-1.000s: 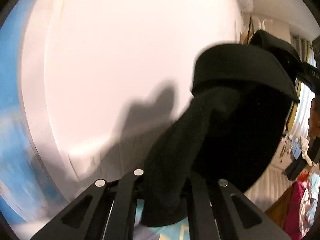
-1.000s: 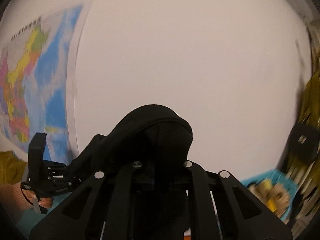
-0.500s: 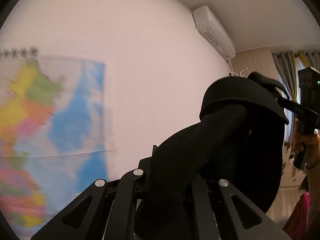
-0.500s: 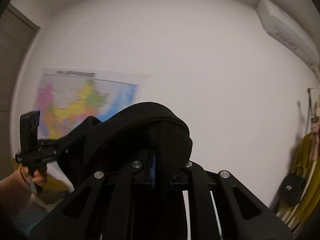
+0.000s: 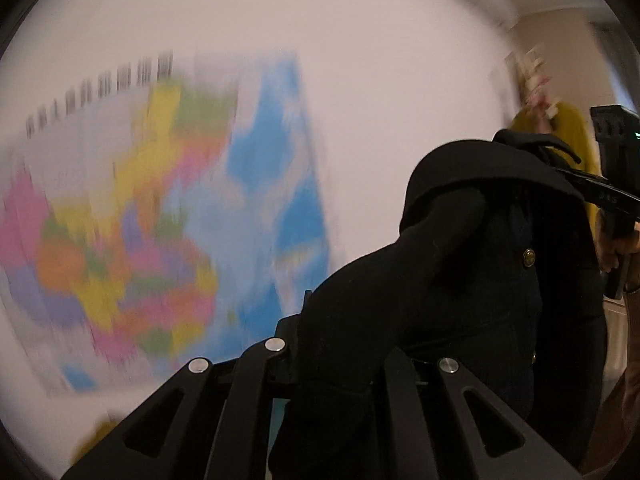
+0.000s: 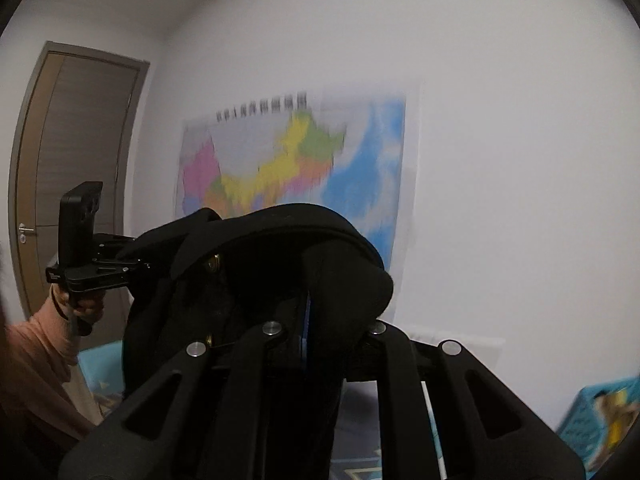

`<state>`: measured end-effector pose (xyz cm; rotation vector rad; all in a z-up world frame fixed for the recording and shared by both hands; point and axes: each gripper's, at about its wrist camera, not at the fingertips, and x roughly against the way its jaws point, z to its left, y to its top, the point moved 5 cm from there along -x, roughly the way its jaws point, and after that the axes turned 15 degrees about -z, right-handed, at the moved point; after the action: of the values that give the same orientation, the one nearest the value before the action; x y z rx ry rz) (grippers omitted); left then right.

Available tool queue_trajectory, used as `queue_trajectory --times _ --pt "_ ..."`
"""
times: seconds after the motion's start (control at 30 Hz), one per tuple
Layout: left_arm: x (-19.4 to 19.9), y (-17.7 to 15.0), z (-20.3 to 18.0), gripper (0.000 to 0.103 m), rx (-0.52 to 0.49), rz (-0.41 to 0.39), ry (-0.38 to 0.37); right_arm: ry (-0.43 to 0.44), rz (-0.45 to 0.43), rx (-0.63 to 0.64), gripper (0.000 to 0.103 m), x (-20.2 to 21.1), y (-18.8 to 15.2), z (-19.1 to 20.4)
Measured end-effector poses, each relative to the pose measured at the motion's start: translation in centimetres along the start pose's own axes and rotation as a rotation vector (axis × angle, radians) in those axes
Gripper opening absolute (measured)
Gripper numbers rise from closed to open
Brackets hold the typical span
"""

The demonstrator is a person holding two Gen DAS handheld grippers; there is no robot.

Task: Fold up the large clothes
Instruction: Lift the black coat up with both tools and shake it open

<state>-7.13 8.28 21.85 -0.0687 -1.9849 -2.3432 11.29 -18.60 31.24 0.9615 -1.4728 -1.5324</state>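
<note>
- Left gripper (image 5: 336,360) pinches a bunch of the black coat (image 5: 472,280), held up in the air.
- Right gripper (image 6: 320,332) clamps another fold; the coat hangs between both, before the wall map (image 6: 280,160).

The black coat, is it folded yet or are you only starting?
Only starting. Picked up: the black coat hangs in the air in front of the wall map. In hand: the left gripper and the right gripper are each shut on a bunch of its cloth, held apart. Left: no neat fold shows yet; it still needs laying flat and folding.
</note>
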Motion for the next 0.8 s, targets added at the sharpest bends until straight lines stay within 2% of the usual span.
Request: queue_trajectory --times 0.07,0.17,0.2,0.3,0.37,0.43,0.53,0.6,0.67,0.7,0.8 --pt "-5.3 -4.5 2.0 0.007 0.059 0.137 0.030 0.000 0.133 -0.087 0.011 -5.0 -6.2 -2.8" --pt "-12.2 -12.8 3.6 0.006 0.082 0.299 0.097 -0.031 0.314 -0.134 0.011 -11.5 -15.9 -5.6" --pt "-13.6 -15.2 3.5 0.006 0.091 0.344 0.096 -0.037 0.352 -0.143 0.011 -12.6 -17.9 -6.0" --pt "-19.3 -24.6 4.0 0.006 0.139 0.533 0.122 -0.059 0.523 -0.157 0.011 -17.1 -27.3 -7.0" --pt "-21.3 -28.2 4.2 0.005 0.157 0.584 0.129 -0.061 0.581 -0.162 0.011 -18.1 -31.1 -7.6" --pt "-22.3 -29.4 5.1 0.005 0.191 0.585 0.133 -0.081 0.601 -0.217 0.011 -19.2 -33.0 -8.9" --pt "-23.4 -29.4 6.8 0.005 0.223 0.559 0.122 -0.075 0.570 -0.255 0.011 -19.8 -33.1 -11.0" --pt "-23.9 -29.5 7.5 0.006 0.208 0.541 0.116 -0.078 0.547 -0.252 0.012 -20.1 -33.3 -11.9" --pt "-25.1 -31.1 7.7 0.010 0.191 0.585 0.128 -0.094 0.583 -0.256 0.014 -21.0 -35.1 -12.5" --pt "-25.5 -31.9 7.7 0.015 0.184 0.609 0.131 -0.109 0.624 -0.260 0.018 -21.7 -36.6 -12.8" --pt "-25.9 -34.8 8.1 0.034 0.181 0.697 0.142 -0.175 0.742 -0.276 0.048 -23.1 -39.9 -12.9"
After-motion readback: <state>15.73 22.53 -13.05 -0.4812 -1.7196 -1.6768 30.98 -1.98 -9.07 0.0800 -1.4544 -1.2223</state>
